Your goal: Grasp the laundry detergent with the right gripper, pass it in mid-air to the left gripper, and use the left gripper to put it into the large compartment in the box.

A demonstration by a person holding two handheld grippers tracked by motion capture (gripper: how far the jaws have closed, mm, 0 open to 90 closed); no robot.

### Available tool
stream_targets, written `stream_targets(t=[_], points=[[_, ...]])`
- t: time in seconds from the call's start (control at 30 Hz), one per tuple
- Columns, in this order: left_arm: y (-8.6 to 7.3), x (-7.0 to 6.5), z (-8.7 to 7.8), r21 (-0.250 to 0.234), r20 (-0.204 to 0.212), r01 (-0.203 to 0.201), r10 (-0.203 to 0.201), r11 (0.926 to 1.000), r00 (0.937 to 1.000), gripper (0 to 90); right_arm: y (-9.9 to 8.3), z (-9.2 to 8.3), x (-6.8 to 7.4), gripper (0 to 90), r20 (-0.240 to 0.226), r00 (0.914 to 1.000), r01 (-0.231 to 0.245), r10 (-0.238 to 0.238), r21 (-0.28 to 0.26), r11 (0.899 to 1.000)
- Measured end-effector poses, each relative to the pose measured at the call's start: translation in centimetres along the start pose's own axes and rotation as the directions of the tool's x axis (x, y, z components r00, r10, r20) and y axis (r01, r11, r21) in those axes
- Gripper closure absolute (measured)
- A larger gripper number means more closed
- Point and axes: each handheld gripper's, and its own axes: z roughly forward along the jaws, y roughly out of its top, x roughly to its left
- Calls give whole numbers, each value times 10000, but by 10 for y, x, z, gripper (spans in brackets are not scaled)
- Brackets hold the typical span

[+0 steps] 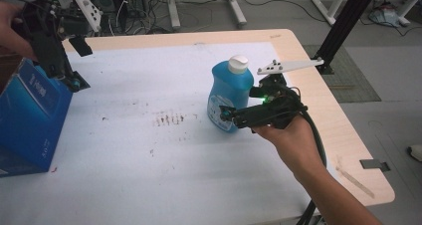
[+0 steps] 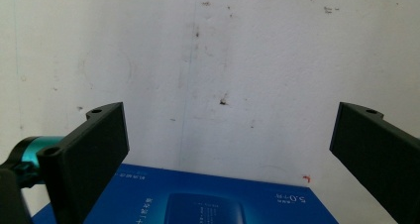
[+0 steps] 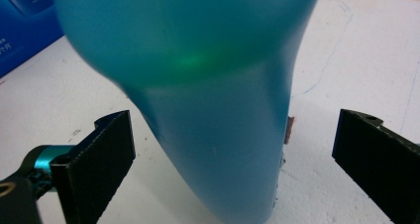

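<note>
From the high view I have the right gripper [image 1: 225,114] low over the white mat [image 1: 149,150], held in the right hand [image 1: 283,135] and pointing toward the left side of the table, its tips right at the lower body of the blue detergent bottle [image 1: 228,96]. The bottle stands upright with a white cap [image 1: 238,63] on top, on the right half of the mat. In the right gripper view the jaws are spread wide, one on each side of the bottle's body [image 3: 208,110], with clear gaps on both sides, so they are around it and not touching it. The view is too close and blurred for me to read any label. The left gripper [image 1: 74,83] is raised at the far left of the table, held by the left hand [image 1: 12,28] and tilted downward, its tips just above the upper edge of a blue carton [image 1: 30,120] that stands at the mat's left edge. In the left gripper view its jaws are likewise wide apart with nothing between them; the carton's printed top face [image 2: 198,199] lies below them, and beyond it the stained white mat [image 2: 223,60]. Small dark specks mark the mat near its middle [image 1: 169,119].
</note>
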Motion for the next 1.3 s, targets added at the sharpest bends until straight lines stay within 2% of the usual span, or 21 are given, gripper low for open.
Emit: stream_targets(t=[0.23,0.4,0.5,0.57,0.87,0.93,1.3], points=[[0,0,1,-20,13,28,-28,10000,10000,17,-2,8,-1,41,46,10000,-85,86,-300,9995],[0,0,0,-10,25,26,-26,10000,10000,17,-2,14,-1,48,78,9999,-77,79,-329,9994],[-1,1,1,-2,37,33,-33,10000,10000,17,-3,16,-2,85,70,9999,-115,118,-442,9990],[-1,1,1,-1,39,32,-32,10000,10000,17,-4,16,-3,145,-17,10000,-91,91,-540,9985],[-1,1,2,-21,57,34,-34,10000,10000,17,-5,19,-2,177,106,9999,-35,43,-784,9969],[-1,0,2,-25,47,53,-53,10000,10000,17,-6,19,-2,258,49,10000,-52,57,-861,9963],[-1,1,2,36,51,17,-17,10000,10000,17,-8,20,-3,316,-43,10000,17,-22,-1048,9945]])
